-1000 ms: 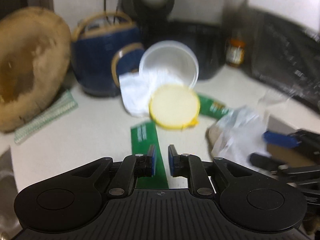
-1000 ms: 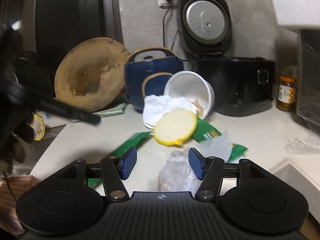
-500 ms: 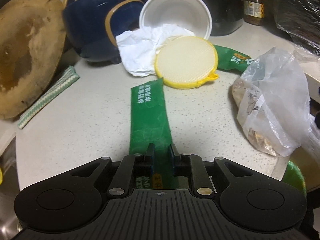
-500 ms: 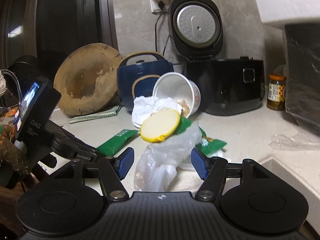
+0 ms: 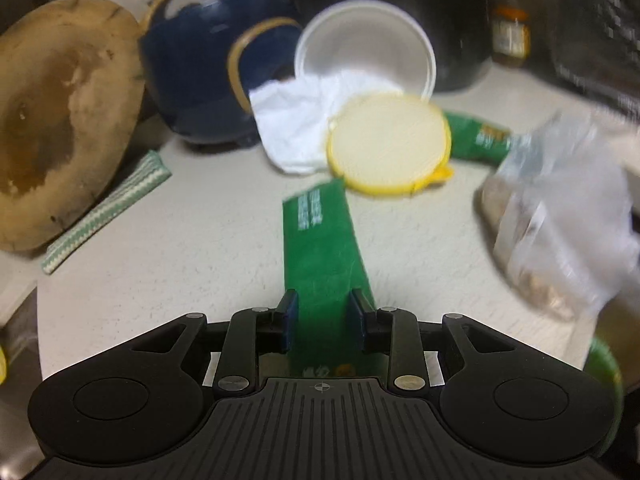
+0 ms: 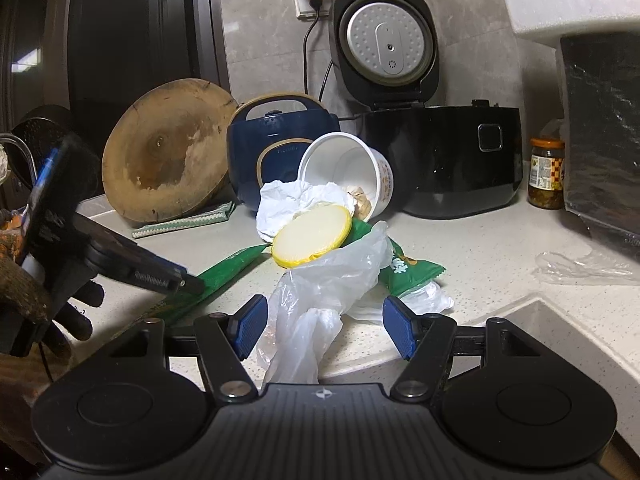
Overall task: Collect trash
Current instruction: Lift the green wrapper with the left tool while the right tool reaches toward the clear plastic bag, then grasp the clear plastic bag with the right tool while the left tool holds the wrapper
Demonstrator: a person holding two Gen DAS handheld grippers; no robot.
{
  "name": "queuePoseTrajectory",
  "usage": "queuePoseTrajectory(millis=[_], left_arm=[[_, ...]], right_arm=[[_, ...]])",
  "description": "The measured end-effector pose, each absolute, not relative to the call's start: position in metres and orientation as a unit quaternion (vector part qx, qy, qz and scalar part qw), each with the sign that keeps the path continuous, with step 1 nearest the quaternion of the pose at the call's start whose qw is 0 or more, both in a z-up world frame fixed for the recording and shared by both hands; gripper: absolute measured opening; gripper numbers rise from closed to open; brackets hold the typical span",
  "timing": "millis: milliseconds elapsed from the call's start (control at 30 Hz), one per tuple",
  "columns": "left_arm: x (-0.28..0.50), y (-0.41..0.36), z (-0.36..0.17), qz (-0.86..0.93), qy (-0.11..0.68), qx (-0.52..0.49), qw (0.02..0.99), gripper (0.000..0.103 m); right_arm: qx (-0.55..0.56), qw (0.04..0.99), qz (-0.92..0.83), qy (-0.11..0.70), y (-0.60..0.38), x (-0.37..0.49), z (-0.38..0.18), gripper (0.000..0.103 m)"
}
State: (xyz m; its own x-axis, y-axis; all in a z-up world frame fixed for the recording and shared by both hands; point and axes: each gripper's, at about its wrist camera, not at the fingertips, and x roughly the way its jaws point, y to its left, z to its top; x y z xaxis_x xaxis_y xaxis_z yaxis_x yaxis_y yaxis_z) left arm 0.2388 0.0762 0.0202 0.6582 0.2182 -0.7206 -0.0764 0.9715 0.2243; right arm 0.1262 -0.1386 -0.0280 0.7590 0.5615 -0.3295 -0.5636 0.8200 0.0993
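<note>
— Where are we with the left gripper [image 5: 322, 314]?

— Our jaws have just been opening; they now stand apart on either side of the green wrapper [image 5: 322, 248], which lies flat on the surface [image 5: 180, 248] between them.

— And our right gripper [image 6: 321, 330]?

— Jaws wide, the clear plastic bag [image 6: 320, 300] standing loose between them, neither pad pressing it. The yellow lid [image 6: 311, 236] leans by the tipped white cup [image 6: 344, 164] beyond.
</note>
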Motion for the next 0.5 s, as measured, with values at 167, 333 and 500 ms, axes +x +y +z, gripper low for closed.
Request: queuePoseTrajectory(millis=[167, 333, 500], left_arm=[[0.24, 0.087, 0.018, 0.077, 0.394, 0.078, 0.913, 0.035], [0.241, 0.092, 0.017, 0.078, 0.395, 0.058, 0.914, 0.036], [0.24, 0.097, 0.017, 0.068, 0.396, 0.028, 0.915, 0.038]], right_arm=[[-0.015, 0.938, 0.298, 0.178, -0.136, 0.123, -0.033, 0.068], [-0.025, 0.939, 0.291, 0.182, -0.135, 0.121, -0.036, 0.069], [-0.022, 0.938, 0.29, 0.188, -0.135, 0.122, -0.038, 0.072]])
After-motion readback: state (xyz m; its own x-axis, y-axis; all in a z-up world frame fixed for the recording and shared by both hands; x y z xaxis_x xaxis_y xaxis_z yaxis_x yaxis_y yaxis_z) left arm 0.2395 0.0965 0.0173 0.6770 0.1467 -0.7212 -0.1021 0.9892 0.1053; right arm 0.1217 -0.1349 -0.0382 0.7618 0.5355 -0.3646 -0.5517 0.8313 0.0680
